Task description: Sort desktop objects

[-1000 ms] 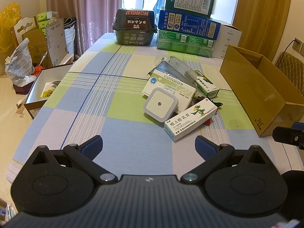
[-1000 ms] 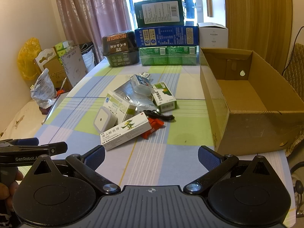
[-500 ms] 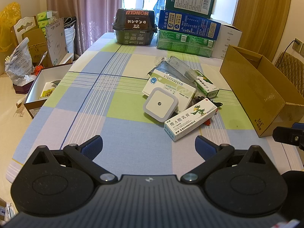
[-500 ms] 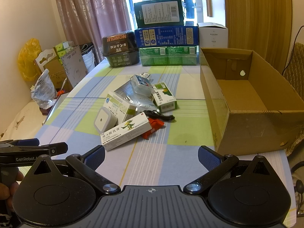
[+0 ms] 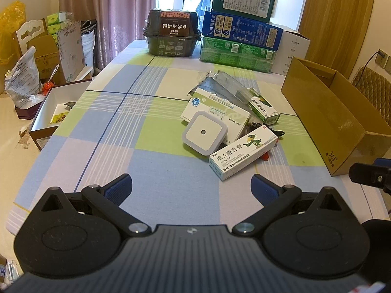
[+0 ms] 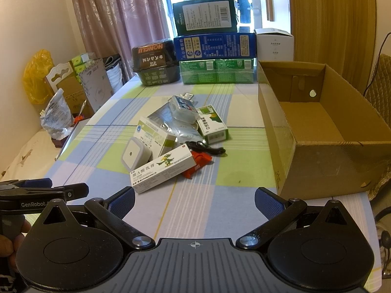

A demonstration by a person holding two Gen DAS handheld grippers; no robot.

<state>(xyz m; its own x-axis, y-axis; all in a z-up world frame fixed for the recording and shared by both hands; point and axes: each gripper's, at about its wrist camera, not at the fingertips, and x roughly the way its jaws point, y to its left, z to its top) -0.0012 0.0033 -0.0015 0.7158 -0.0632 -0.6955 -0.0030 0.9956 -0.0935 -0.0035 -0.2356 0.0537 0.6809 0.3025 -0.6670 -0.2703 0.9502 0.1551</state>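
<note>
- My left gripper point(image 5: 190, 186) and right gripper point(image 6: 194, 199): 2 jaw pairs spread wide, empty, ready to pick.
- Ointment box point(image 6: 163, 172) lies nearest at frame center; cardboard box point(image 6: 325, 146), open at right, probably receives it.

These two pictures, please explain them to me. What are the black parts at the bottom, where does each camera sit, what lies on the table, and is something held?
Each picture comes from a camera on a hand-held gripper, looking forward along its two blue-padded fingers. One view shows the left gripper, the other the right gripper. Both stand open and hold nothing. On the checked tablecloth lies a pile: a white ointment box, a square white night light, other medicine boxes, a foil pouch, a black cable. Right of the pile stands an open, empty cardboard box.
</note>
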